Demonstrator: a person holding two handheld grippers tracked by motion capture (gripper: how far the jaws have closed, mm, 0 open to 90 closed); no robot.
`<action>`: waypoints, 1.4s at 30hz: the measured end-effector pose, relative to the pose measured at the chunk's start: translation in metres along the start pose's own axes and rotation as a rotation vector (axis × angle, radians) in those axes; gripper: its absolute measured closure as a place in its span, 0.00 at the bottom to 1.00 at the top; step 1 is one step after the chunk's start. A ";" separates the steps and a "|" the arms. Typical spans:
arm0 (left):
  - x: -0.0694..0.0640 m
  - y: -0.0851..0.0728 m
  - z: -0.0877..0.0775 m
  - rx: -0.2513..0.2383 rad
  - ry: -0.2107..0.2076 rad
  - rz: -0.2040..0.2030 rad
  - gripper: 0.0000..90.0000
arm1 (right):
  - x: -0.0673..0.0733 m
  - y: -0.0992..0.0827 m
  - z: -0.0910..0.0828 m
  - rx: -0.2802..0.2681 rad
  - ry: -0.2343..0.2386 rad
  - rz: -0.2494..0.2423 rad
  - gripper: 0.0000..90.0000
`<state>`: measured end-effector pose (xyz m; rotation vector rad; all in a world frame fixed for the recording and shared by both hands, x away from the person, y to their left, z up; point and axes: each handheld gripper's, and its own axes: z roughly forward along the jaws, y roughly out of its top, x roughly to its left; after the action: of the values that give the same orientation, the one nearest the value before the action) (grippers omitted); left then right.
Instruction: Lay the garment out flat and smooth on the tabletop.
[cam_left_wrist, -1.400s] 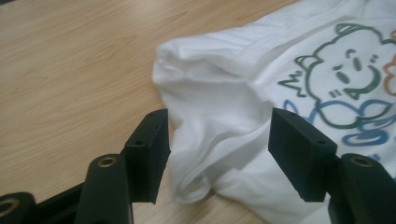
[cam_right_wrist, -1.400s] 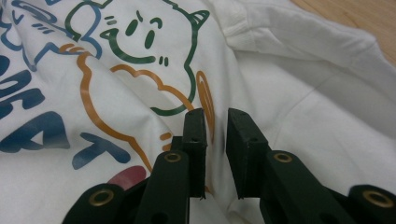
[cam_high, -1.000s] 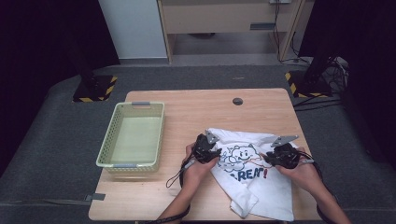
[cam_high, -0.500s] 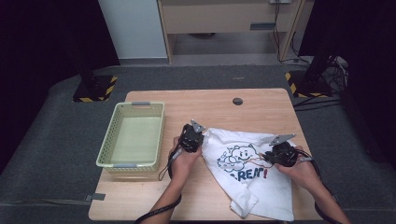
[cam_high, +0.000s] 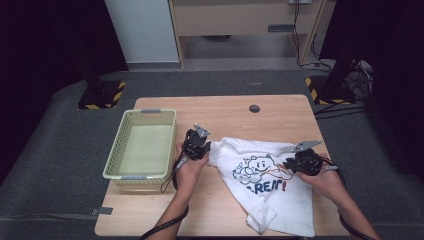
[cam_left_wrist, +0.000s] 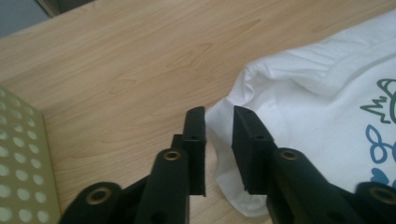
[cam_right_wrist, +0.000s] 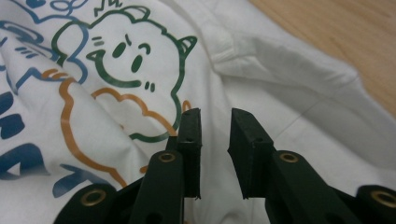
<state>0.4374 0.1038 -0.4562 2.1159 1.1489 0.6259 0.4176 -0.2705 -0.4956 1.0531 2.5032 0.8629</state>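
Between left tongs (cam_left_wrist: 218, 135) jaws, narrow gap, nothing pinched; jaws just been opening, poised over T-shirt (cam_high: 270, 180) sleeve edge. Right tongs (cam_right_wrist: 215, 140) likewise slightly parted, empty, above print. Shirt crumpled toward bench's near right corner. Risk: pinch misses thin hem, or drags fabric off near edge; basket (cam_high: 117, 160) at left side.

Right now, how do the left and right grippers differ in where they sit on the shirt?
The left gripper sits at the white shirt's edge, with bare table past its jaws; the right gripper sits over the printed cartoon, well within the cloth. The left is beside the basket; the right is at the shirt's far side. On both, the jaws stand slightly apart, pads gripping nothing.
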 end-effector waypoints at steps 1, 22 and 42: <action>-0.002 0.002 -0.002 -0.009 -0.007 0.001 0.79 | -0.001 0.001 0.000 -0.003 -0.005 -0.004 0.79; -0.051 0.008 0.044 -0.016 -0.153 0.082 0.57 | -0.006 0.037 0.048 -0.038 -0.054 -0.013 0.61; -0.056 0.005 0.098 0.027 -0.218 0.026 0.54 | -0.014 0.048 0.063 -0.003 -0.036 -0.033 0.87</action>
<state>0.4770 0.0234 -0.5244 2.1642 1.0155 0.3816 0.4838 -0.2282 -0.5144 1.0148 2.4815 0.8313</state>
